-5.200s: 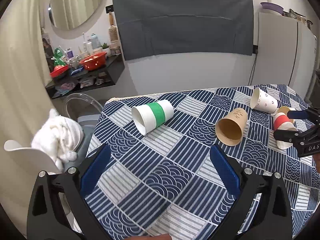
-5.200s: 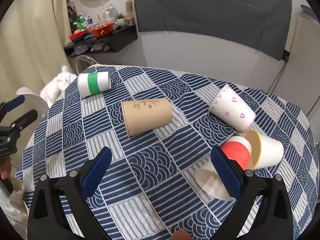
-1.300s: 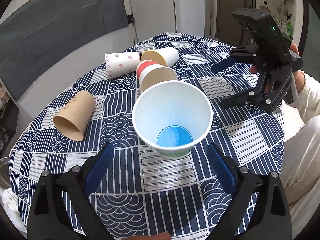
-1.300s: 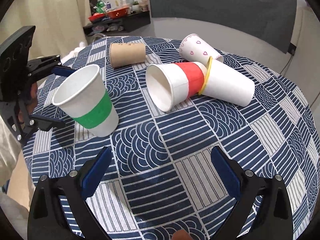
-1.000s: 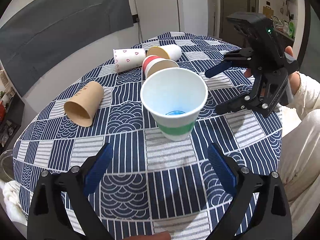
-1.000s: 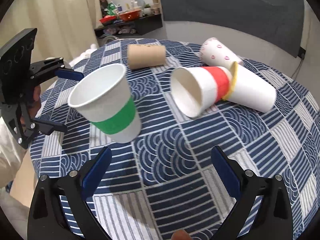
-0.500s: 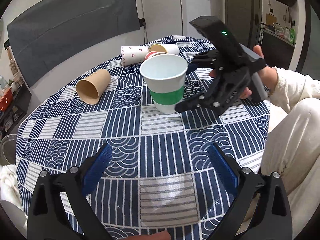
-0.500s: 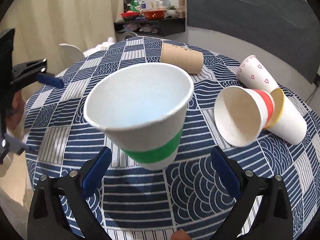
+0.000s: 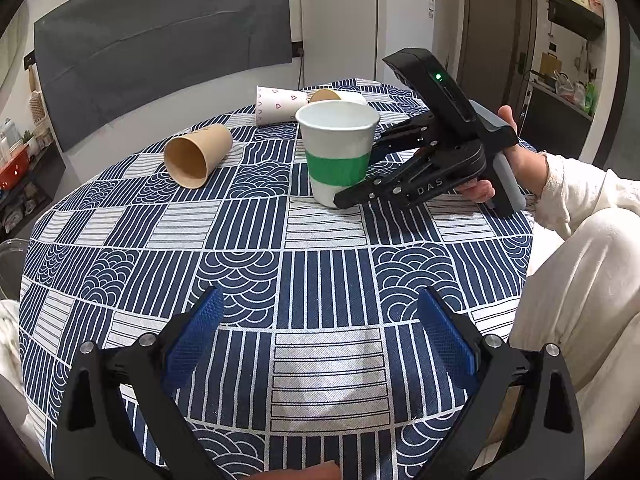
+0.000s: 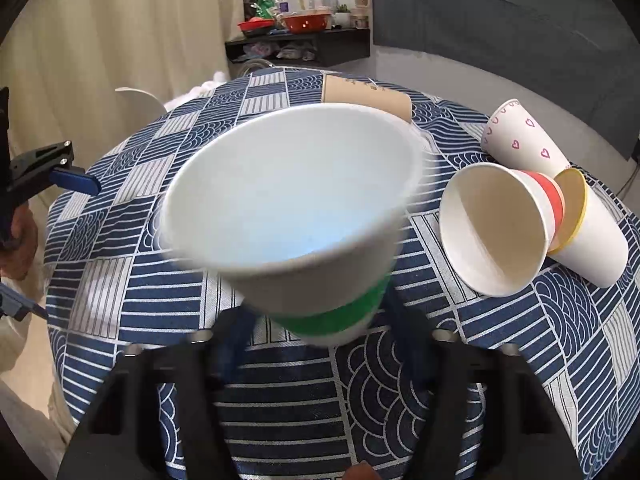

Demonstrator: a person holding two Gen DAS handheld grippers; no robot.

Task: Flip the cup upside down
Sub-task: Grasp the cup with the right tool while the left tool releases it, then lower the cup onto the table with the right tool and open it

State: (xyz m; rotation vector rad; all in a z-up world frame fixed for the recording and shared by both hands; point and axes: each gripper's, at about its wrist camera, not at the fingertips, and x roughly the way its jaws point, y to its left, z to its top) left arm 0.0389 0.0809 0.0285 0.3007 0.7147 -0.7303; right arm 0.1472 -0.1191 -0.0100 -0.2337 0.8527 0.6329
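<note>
Left wrist view: the green-banded cup stands mouth-up on the table; the right claw flanks its lower half, grip unclear. The left claw is spread, empty.

Right wrist view: the cup fills the frame, placed for a flipping grasp.
</note>
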